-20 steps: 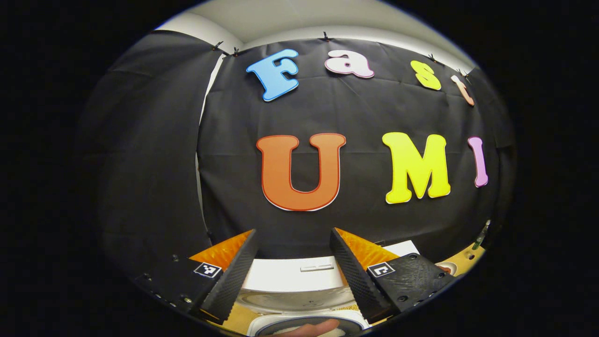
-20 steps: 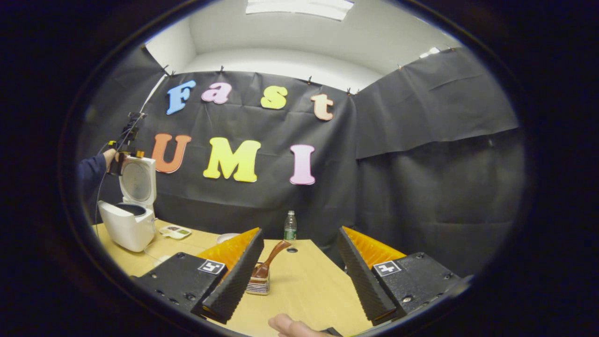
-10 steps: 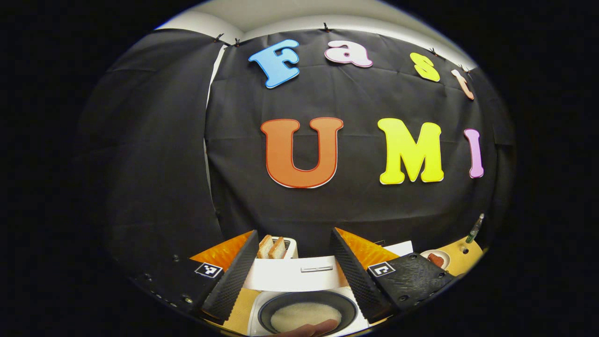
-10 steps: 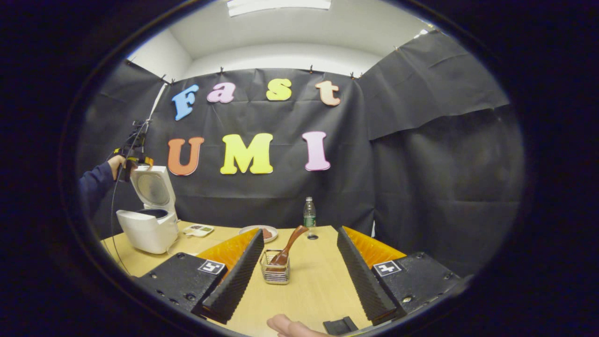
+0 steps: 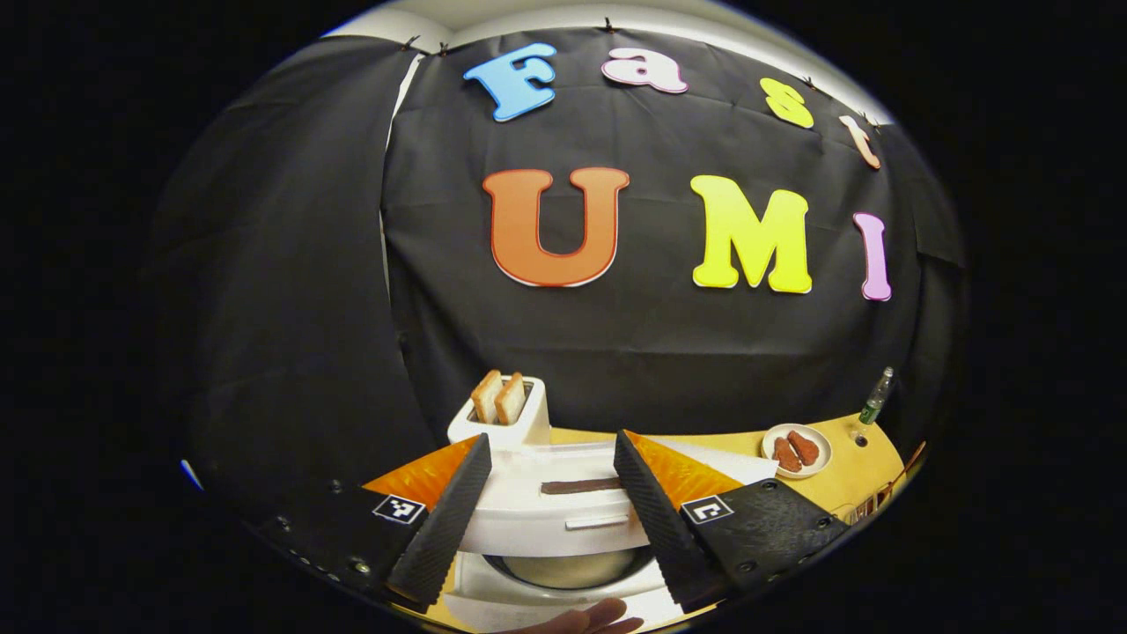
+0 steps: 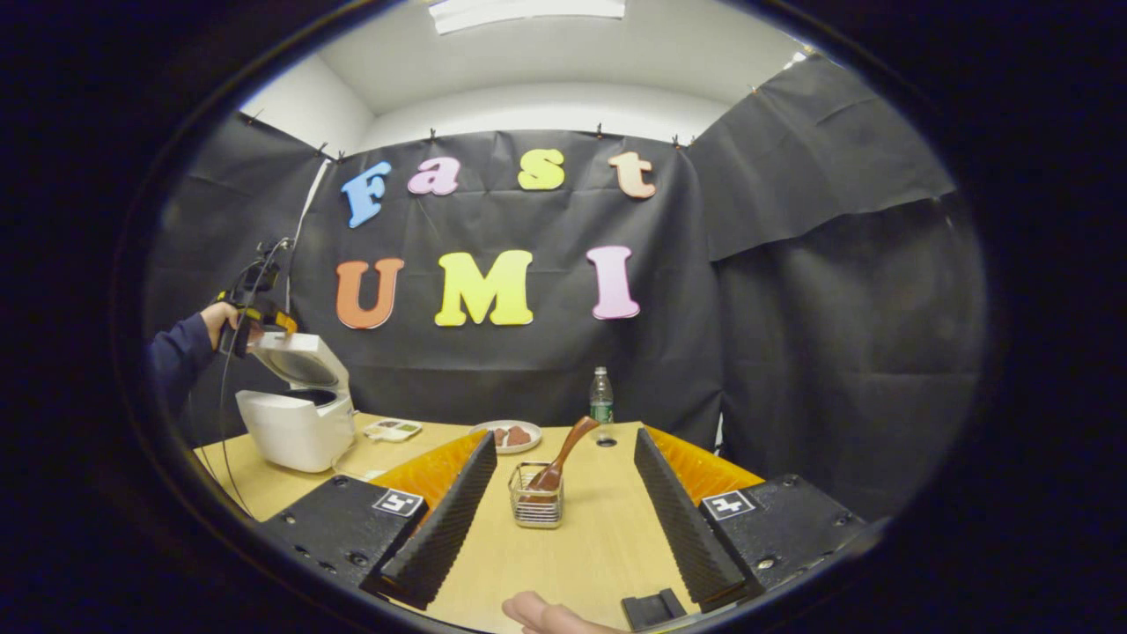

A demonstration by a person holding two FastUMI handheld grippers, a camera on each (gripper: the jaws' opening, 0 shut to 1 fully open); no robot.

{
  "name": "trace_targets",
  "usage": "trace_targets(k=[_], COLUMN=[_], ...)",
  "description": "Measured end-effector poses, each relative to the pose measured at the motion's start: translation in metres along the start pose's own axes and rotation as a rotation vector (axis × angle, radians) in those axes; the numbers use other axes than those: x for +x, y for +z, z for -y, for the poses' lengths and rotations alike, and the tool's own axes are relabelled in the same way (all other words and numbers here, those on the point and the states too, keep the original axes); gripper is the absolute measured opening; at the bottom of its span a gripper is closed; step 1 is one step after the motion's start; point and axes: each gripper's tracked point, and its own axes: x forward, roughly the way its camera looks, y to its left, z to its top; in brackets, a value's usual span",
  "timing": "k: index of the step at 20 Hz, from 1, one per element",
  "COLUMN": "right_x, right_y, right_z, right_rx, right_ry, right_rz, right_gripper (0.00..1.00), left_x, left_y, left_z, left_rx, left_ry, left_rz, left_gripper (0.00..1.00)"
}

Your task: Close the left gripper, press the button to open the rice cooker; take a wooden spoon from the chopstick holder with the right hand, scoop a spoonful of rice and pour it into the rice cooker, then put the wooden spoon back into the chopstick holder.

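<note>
Holding the left gripper (image 6: pixel 251 304) in a hand (image 6: pixel 216 319) at far left of the right gripper view, fingers apart, right at the raised edge of the cooker (image 6: pixel 298 430) lid (image 6: pixel 299 357); cannot tell whether touching. Tilted forward over the pot now, not upright as half a second ago. Just right of the cooker, a small panel (image 6: pixel 392 430) flat on the table (image 6: pixel 581 555), then a plate (image 6: pixel 506 436) with brown pieces. Centred between the parted fingers of the right gripper (image 6: pixel 563 436), gripping nothing: a wire holder (image 6: pixel 537 508) with the spoon (image 6: pixel 563 453) leaning right, handle up. Farther along the table than before and squarely between the fingers. Bare wood all round it, open on both sides. Behind, near the far edge, a bottle (image 6: pixel 601 396).

Looking down from the left gripper (image 5: pixel 550 440) in its own view: a toaster (image 5: pixel 502 427) with two slices standing in its slots, at the table's back edge against the wall. Below it the lid (image 5: pixel 563 511) across the gap between the fingers, over the pot (image 5: pixel 572 568); rice plain half a second ago, now too shaded to tell. To the right, the plate (image 5: pixel 797 449) and bottle (image 5: pixel 876 401) near the table's far corner.
</note>
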Motion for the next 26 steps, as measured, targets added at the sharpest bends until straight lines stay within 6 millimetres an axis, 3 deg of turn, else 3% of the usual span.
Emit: trace_targets(k=[1, 3, 13, 16, 19, 26], right_x=[0.000, -0.001, 0.010, 0.017, 0.022, 0.029], right_y=[-0.001, -0.003, -0.024, -0.036, -0.043, -0.029], right_z=[0.000, -0.003, -0.008, -0.008, -0.009, -0.010], right_rx=[0.002, 0.009, 0.017, 0.039, 0.057, 0.025], right_ry=[0.003, 0.012, 0.031, 0.042, 0.055, 0.067], right_rz=[-0.004, -0.005, -0.040, -0.077, -0.093, -0.019], right_gripper=[0.99, 0.99, 0.99, 0.99, 1.00, 0.99], left_x=[-0.003, -0.011, -0.016, -0.010, -0.004, -0.005], left_y=[-0.014, -0.038, -0.096, -0.108, -0.107, -0.116], left_z=[0.000, 0.004, 0.014, 0.019, 0.019, 0.020], left_rx=[-0.008, -0.002, 0.021, 0.032, 0.031, 0.037], left_ry=[-0.004, -0.016, -0.009, -0.009, 0.003, 0.012], left_rz=[-0.033, -0.096, -0.208, -0.226, -0.212, -0.168], left_gripper=[0.90, 0.91, 0.95, 0.95, 0.95, 0.95])
